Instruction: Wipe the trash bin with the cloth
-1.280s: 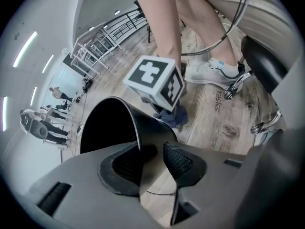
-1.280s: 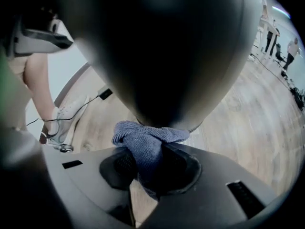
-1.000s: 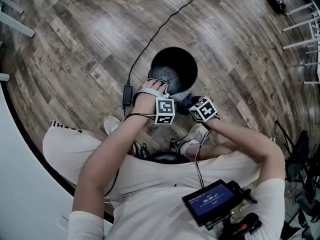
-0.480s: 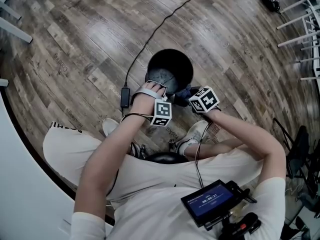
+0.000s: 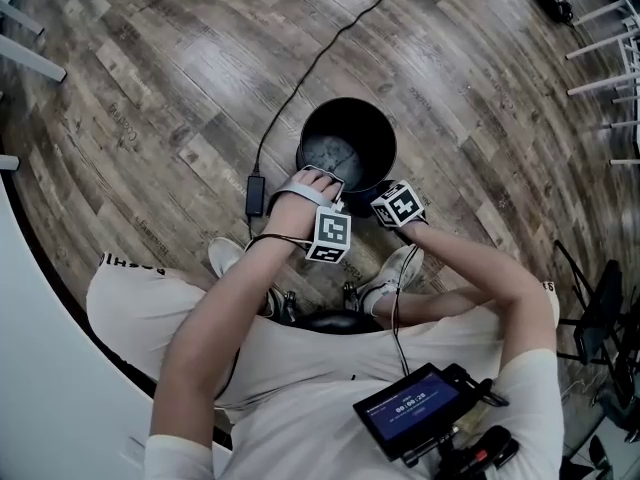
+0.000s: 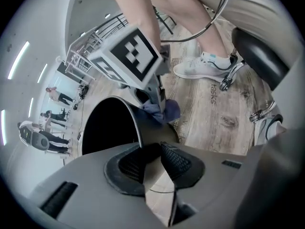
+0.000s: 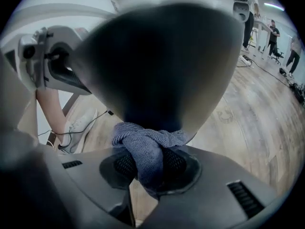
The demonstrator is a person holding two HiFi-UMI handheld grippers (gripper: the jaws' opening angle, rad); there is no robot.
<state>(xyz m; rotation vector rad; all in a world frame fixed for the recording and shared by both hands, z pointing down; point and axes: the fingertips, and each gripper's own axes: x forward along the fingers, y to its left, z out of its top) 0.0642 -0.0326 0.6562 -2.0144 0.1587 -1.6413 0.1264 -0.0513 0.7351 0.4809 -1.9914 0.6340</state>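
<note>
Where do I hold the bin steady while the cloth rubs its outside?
Its thin rim, near side, from above, one jaw inside and one outside: the bin stands upright and open, too wide to span. The left gripper has just been closing there, wall between its jaws.

Trash bin (image 5: 372, 133): 1 dark, round, open-topped bin, upright on the wood floor, with a grey, scuffed bottom inside. Its near rim stands between the left tongs (image 6: 157, 161), which have just been closing on it.

Cloth (image 7: 147, 149): 1 blue-grey terry cloth, bunched and twisted, clamped in the right tongs (image 7: 145, 168) and touching the bin's outer wall.
</note>
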